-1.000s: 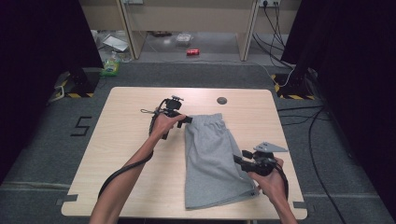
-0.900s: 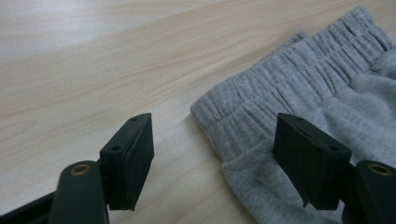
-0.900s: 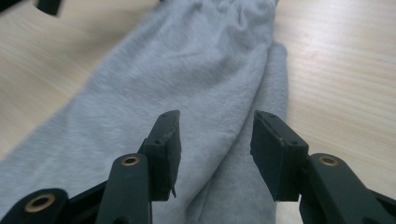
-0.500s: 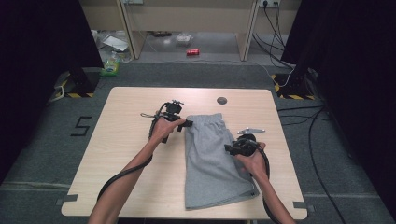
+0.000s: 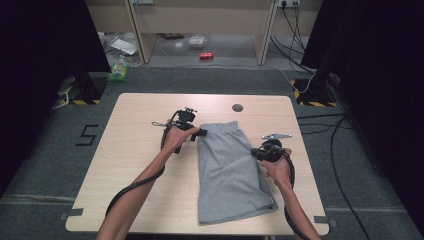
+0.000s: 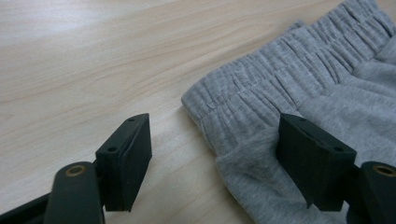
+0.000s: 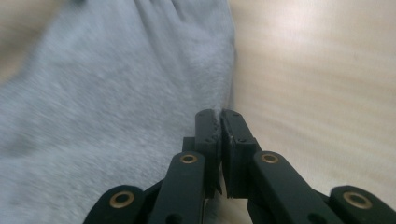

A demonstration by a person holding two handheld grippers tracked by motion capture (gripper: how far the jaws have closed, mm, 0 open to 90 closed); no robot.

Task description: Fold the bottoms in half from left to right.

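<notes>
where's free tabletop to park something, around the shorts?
Bare wood: the wide strip left of the grey shorts to the table edge, and the far band around the dark round spot. Crowded: the waistband corner by the left claw, the right edge by the right claw.

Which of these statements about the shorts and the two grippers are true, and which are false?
1. The shorts lie flat on the table. True.
2. The left gripper is shut on the waistband. False: its jaws stand open, one over bare wood, one over the cloth by the waistband corner.
3. The right gripper has its jaws together at the side edge of the shorts. True; they have just been closing, and the edge seems pinched between them.
4. The shorts are blue. False: they are grey.
5. The waistband lies at the near edge of the table. False: it lies at the far end of the shorts.
</notes>
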